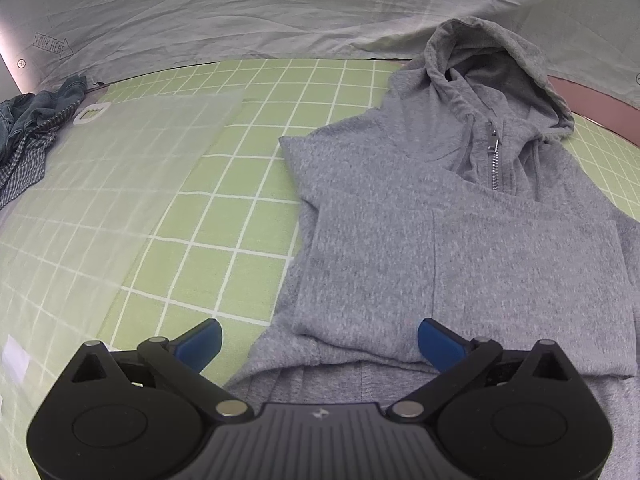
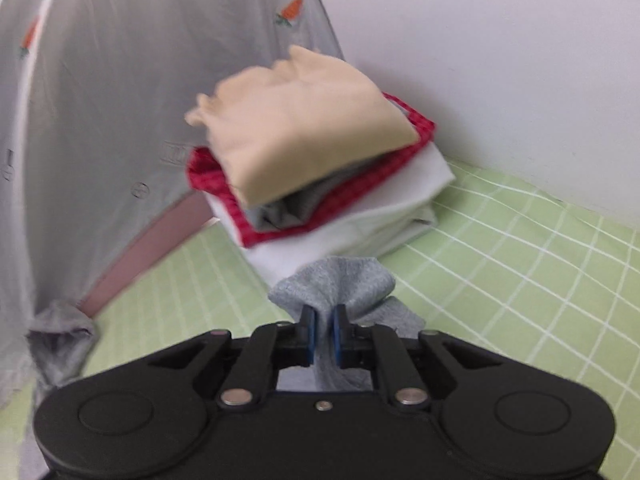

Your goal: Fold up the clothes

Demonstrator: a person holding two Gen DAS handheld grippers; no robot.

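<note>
A grey zip-up hoodie (image 1: 460, 240) lies on the green checked sheet (image 1: 240, 208), hood toward the far side, with a sleeve folded across its chest. My left gripper (image 1: 320, 344) hovers open over the hoodie's lower left edge, nothing between its blue fingers. In the right wrist view my right gripper (image 2: 324, 332) is shut on a bunched fold of grey hoodie fabric (image 2: 336, 284), lifted above the sheet. More grey fabric, the hoodie's hood (image 2: 60, 332), shows at the lower left of that view.
A stack of folded clothes (image 2: 312, 160), beige on top of red and white, sits by the white wall. A translucent plastic sheet (image 1: 120, 168) lies left of the hoodie. Crumpled denim and checked clothes (image 1: 32, 132) sit at the far left. A grey curtain (image 1: 280, 8) hangs behind.
</note>
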